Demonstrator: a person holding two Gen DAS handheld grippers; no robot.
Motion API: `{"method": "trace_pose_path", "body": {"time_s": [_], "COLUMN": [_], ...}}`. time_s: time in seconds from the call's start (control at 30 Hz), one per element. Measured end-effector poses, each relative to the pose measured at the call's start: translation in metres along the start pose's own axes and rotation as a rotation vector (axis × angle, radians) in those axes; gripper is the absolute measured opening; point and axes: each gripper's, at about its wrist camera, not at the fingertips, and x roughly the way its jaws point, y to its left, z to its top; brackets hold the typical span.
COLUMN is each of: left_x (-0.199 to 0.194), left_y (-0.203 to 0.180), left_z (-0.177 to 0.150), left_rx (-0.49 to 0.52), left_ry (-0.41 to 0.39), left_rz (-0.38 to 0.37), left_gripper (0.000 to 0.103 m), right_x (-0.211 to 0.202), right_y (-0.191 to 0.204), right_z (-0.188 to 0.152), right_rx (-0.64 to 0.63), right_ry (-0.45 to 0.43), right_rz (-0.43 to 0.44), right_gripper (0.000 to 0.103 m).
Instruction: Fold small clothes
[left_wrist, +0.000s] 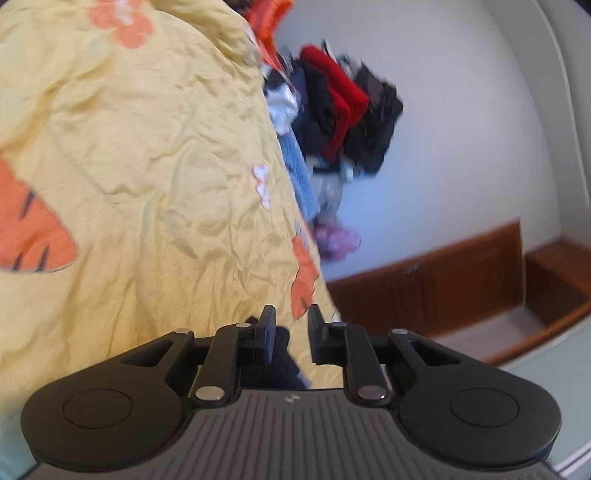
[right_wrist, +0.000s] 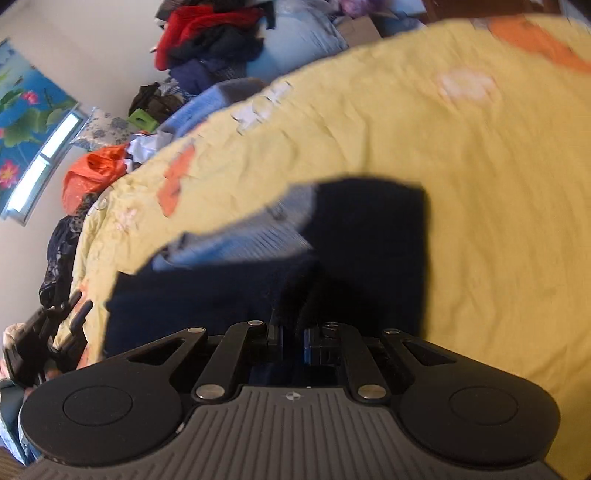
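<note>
I'm pinching a dark navy garment (right_wrist: 343, 236) with the right tool (right_wrist: 293, 338), jaws pressed together on a bunched edge of the cloth right at the tips. The garment is lying on the yellow bedspread (right_wrist: 461, 177) directly ahead of the right tool, spreading away from the grip; a light blue striped part (right_wrist: 240, 240) is showing on its left side. The long axis is hard to call with the blur, but it's looking like it runs left to right across the view.

The left tool (left_wrist: 291, 325) is standing spread with nothing between the fingers, hovering over the bedspread (left_wrist: 147, 166). Only a dark scrap of cloth (left_wrist: 284, 354) is showing just under its jaws, likely the same garment, not certain. In the right view the left tool (right_wrist: 79, 310) is sitting off at the far left edge, beside the garment's left end, so I'm judging it nearer that free end for the next grab.

Around: a pile of red and dark clothes (left_wrist: 340, 107) is heaped past the bed edge, plus an orange bag (right_wrist: 92, 173). Nothing is lying between either tool and the garment; the motion blur is the main bother.
</note>
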Motion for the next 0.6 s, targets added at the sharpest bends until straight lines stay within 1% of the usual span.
{"method": "trace_pose_path", "body": {"time_s": [0.03, 0.07, 0.1, 0.13, 0.17, 0.2, 0.23, 0.27, 0.3, 0.33, 0.37, 0.4, 0.43, 0.47, 0.5, 0.53, 0.57, 0.6], "left_x": [0.015, 0.027, 0.037, 0.048, 0.059, 0.068, 0.079, 0.089, 0.098, 0.105, 0.112, 0.113, 0.112, 0.107, 0.102, 0.100, 0.104, 0.109], "left_y": [-0.007, -0.015, -0.022, -0.028, -0.032, -0.035, -0.037, -0.039, -0.042, -0.046, -0.052, -0.057, -0.064, -0.070, -0.075, -0.075, -0.072, -0.067], "left_z": [0.003, 0.003, 0.003, 0.001, -0.001, -0.002, -0.005, -0.007, -0.011, -0.016, -0.021, -0.025, -0.027, -0.026, -0.024, -0.021, -0.019, -0.019], "left_rx": [0.052, 0.113, 0.182, 0.241, 0.282, 0.309, 0.331, 0.351, 0.379, 0.424, 0.478, 0.525, 0.578, 0.633, 0.681, 0.706, 0.706, 0.702], "left_ry": [0.053, 0.090, 0.116, 0.145, 0.167, 0.183, 0.217, 0.261, 0.299, 0.337, 0.366, 0.359, 0.344, 0.303, 0.257, 0.220, 0.223, 0.240], "left_rz": [0.036, 0.071, 0.098, 0.123, 0.147, 0.166, 0.169, 0.157, 0.142, 0.141, 0.174, 0.209, 0.217, 0.219, 0.221, 0.234, 0.258, 0.295], "left_gripper": [0.029, 0.034, 0.049, 0.071, 0.076, 0.077, 0.076, 0.075, 0.060, 0.013, 0.008, 0.007, 0.006, 0.006, 0.005, 0.005, 0.005, 0.005], "right_x": [0.000, 0.000, 0.000, -0.003, -0.001, -0.003, -0.005, -0.007, -0.008, -0.011, -0.019, -0.026, -0.034, -0.033, -0.025, -0.016, -0.009, -0.003], "right_y": [0.000, 0.000, 0.001, 0.004, 0.007, 0.009, 0.012, 0.014, 0.015, 0.017, 0.017, 0.020, 0.016, 0.012, 0.003, -0.005, -0.012, -0.015], "right_z": [-0.003, -0.003, -0.003, -0.002, -0.001, 0.004, 0.007, 0.008, 0.010, 0.012, 0.015, 0.017, 0.019, 0.020, 0.021, 0.020, 0.018, 0.016], "right_rx": [0.007, 0.007, 0.002, -0.007, -0.016, -0.025, -0.034, -0.043, -0.054, -0.068, -0.082, -0.090, -0.098, -0.106, -0.094, -0.087, -0.089, -0.085], "right_ry": [-0.008, -0.015, -0.020, -0.021, -0.019, -0.014, -0.009, -0.004, -0.001, -0.007, -0.024, -0.049, -0.074, -0.074, -0.046, -0.014, 0.004, 0.006], "right_rz": [0.016, 0.031, 0.042, 0.049, 0.048, 0.045, 0.038, 0.031, 0.032, 0.038, 0.054, 0.084, 0.113, 0.108, 0.072, 0.028, -0.006, -0.006], "right_gripper": [0.016, 0.016, 0.016, 0.016, 0.016, 0.016, 0.016, 0.016, 0.016, 0.016, 0.016, 0.016, 0.016, 0.015, 0.015, 0.015, 0.015, 0.015]}}
